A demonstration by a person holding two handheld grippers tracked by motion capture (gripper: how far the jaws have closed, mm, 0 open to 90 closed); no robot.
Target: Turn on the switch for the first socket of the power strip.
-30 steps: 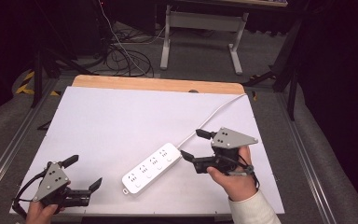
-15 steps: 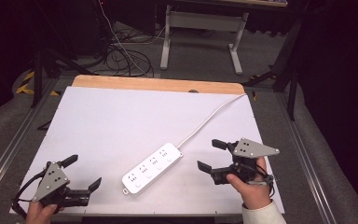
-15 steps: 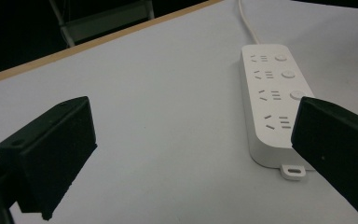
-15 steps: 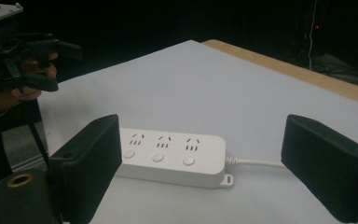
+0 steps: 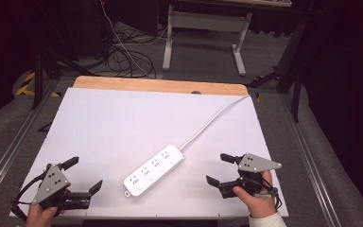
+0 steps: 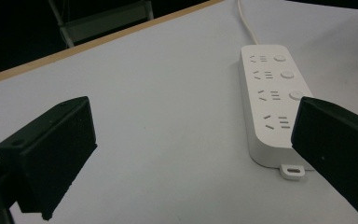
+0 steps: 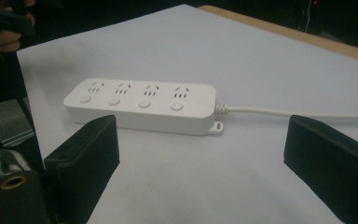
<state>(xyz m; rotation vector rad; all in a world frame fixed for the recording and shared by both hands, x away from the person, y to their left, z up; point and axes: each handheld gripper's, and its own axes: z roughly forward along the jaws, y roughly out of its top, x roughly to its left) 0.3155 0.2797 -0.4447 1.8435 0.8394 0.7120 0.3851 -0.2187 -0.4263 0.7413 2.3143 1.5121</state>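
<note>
A white power strip [image 5: 154, 170] with several sockets lies slantwise on the white table top [image 5: 123, 123]. Its cable [image 5: 212, 118] runs off to the far right corner. My left gripper [image 5: 85, 173] rests open at the near left, its jaws pointing toward the strip [image 6: 272, 98], which lies just beyond the right jaw. My right gripper [image 5: 216, 168] sits low at the near right, a short way right of the strip [image 7: 142, 105]. Its jaws have just been opening and stand wide with nothing between them, clear of the strip and the cable [image 7: 307, 113].
A wooden strip [image 5: 160, 85] edges the table's far side. Metal rails [image 5: 14, 142] run along both sides of the table. Behind the table, on the dark floor, stand a desk frame [image 5: 203, 28] and loose cables [image 5: 127, 56].
My right gripper has drawn back from the strip's cable end, moving right, toward me and down near the table. The left gripper and the strip have stayed put.
</note>
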